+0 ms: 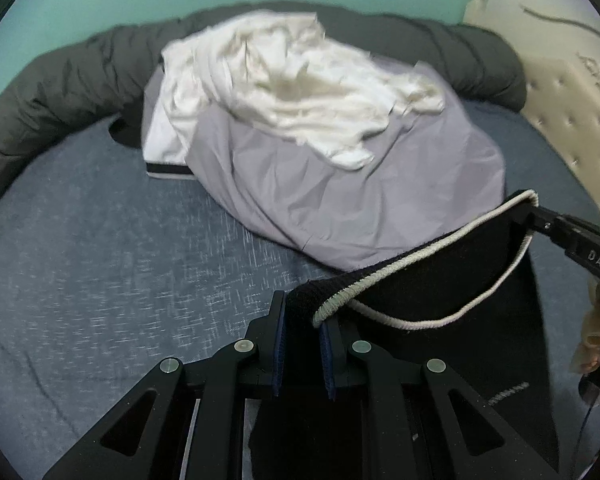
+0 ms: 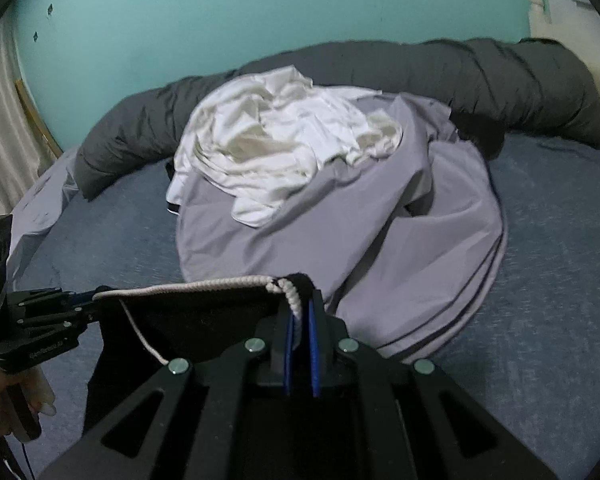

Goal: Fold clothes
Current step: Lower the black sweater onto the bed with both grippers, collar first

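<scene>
A black garment (image 1: 440,288) with a white ribbed trim hangs stretched between my two grippers above the bed. My left gripper (image 1: 304,312) is shut on one end of its trimmed edge. The right gripper (image 1: 534,216) grips the other end at the right. In the right wrist view, my right gripper (image 2: 300,304) is shut on the black garment (image 2: 204,312), and the left gripper (image 2: 92,300) holds the far corner at the left. The cloth's lower part drops out of sight below the fingers.
Behind lies a pile: a lavender garment (image 1: 320,200) with a crumpled white garment (image 1: 300,80) on top. A dark grey puffer jacket (image 1: 60,88) curves along the teal wall. Blue bedding (image 1: 100,260) surrounds the pile. A cream tufted headboard (image 1: 572,112) stands at the right.
</scene>
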